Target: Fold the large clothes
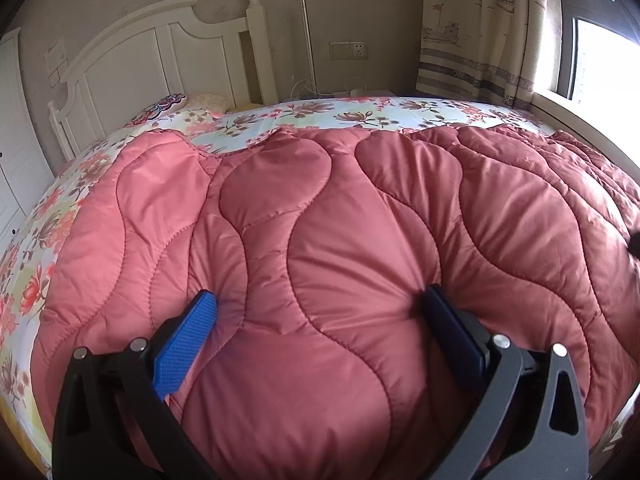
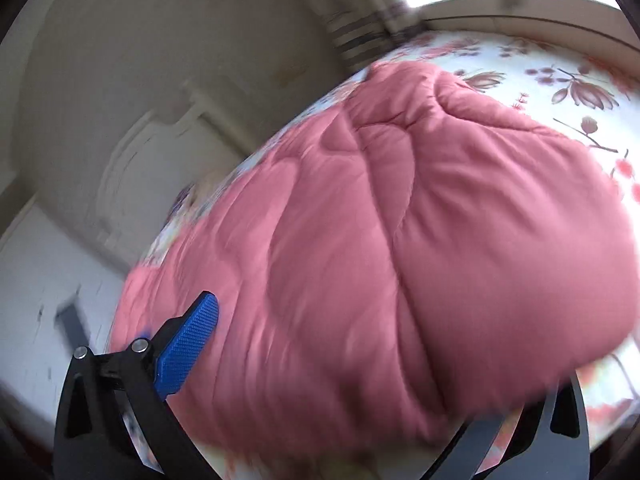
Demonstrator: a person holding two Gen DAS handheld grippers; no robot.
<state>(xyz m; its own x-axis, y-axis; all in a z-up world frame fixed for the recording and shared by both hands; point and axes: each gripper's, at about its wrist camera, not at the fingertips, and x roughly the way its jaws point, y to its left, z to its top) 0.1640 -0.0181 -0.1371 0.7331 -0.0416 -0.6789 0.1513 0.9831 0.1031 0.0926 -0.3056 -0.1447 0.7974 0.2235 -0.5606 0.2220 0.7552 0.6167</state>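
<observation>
A large pink quilted comforter [image 1: 320,216] lies spread over the bed with the flowered sheet [image 1: 328,114]. My left gripper [image 1: 320,308] has its blue fingers [image 1: 188,340] wide apart, pressed into the comforter's near edge with a thick bulge of quilt between them. In the right wrist view, which is motion-blurred, the comforter [image 2: 380,240] is bunched into a mound. My right gripper [image 2: 340,340] is wide apart around that mound; its left blue finger [image 2: 188,344] shows, and the right finger is hidden behind the fabric.
A white headboard [image 1: 160,52] stands at the back left. A patterned curtain [image 1: 480,28] and a bright window [image 1: 600,52] are at the right. A wall socket [image 1: 348,50] is behind the bed. A white cabinet [image 2: 52,280] is at the left.
</observation>
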